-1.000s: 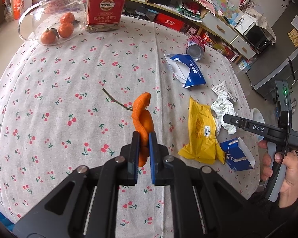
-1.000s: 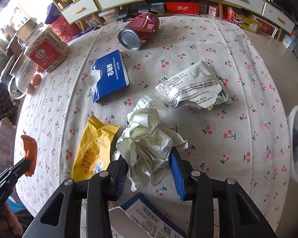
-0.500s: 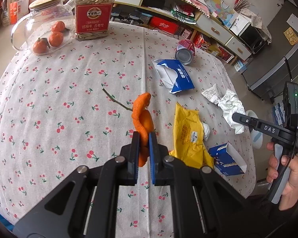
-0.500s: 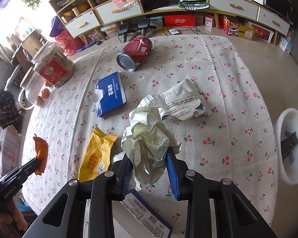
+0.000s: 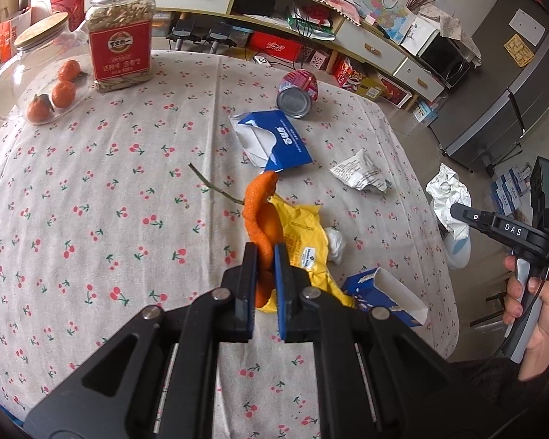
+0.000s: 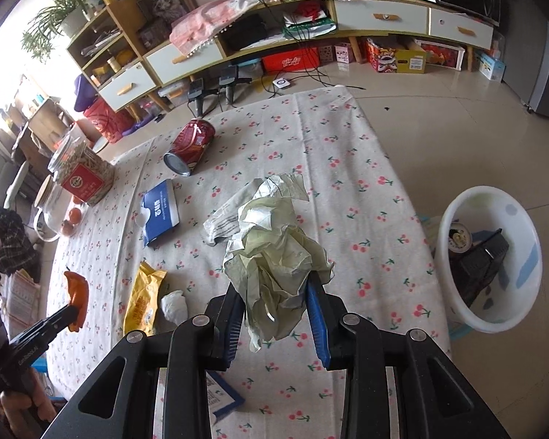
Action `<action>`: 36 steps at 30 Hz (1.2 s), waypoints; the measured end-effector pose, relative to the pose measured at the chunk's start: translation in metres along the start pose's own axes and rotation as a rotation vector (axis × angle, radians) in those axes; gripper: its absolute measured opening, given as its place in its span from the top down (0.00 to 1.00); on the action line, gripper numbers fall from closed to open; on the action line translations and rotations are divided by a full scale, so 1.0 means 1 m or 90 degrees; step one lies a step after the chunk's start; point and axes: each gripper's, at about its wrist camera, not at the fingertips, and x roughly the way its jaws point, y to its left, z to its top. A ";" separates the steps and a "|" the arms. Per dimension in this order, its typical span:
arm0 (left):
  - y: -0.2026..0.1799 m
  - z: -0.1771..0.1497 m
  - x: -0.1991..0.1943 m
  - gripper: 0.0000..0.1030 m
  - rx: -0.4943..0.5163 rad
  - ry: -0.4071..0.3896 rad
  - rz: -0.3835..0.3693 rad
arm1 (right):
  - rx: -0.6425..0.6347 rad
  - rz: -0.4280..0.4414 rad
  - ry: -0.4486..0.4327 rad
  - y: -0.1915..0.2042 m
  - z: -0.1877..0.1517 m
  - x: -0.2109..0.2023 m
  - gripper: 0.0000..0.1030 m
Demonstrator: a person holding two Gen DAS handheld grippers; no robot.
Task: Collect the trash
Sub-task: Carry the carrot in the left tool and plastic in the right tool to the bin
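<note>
**Both grippers loaded above cherry-print table**

Left gripper clenched on curled orange peel. Round table, white cherry-print cloth. Right gripper grasping crumpled pale paper wad. White plastic bin on tiled floor, right.

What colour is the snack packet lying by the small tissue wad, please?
Yellow packet, clearest in the right wrist view.

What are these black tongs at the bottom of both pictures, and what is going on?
They are hand-held grippers, one per hand, each carrying a camera looking along its jaws. No robot here. The left gripper is shut on an orange peel. The right gripper, whose jaws have just been closing, squeezes crumpled paper. On the tablecloth lie a yellow wrapper, a blue packet and a can. A white bin stands beside the table.
</note>
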 end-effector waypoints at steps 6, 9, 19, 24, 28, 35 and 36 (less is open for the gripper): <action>-0.032 0.003 0.008 0.90 0.027 0.005 -0.022 | 0.029 -0.012 -0.009 -0.036 -0.009 -0.018 0.68; -0.051 0.004 0.013 0.90 0.044 0.011 -0.037 | 0.048 -0.019 -0.015 -0.058 -0.013 -0.027 0.68; -0.119 0.011 0.034 0.90 0.113 0.033 -0.062 | 0.135 -0.043 -0.041 -0.142 -0.022 -0.055 0.68; -0.157 0.012 0.052 0.90 0.143 0.050 -0.075 | 0.167 -0.060 -0.050 -0.182 -0.025 -0.064 0.68; -0.196 0.013 0.069 0.90 0.169 0.069 -0.096 | 0.199 -0.074 -0.053 -0.214 -0.028 -0.068 0.68; -0.269 0.007 0.105 0.90 0.218 0.105 -0.134 | 0.258 -0.082 -0.047 -0.257 -0.033 -0.067 0.68; -0.278 0.005 0.111 0.90 0.223 0.113 -0.141 | 0.265 -0.081 -0.045 -0.261 -0.033 -0.066 0.68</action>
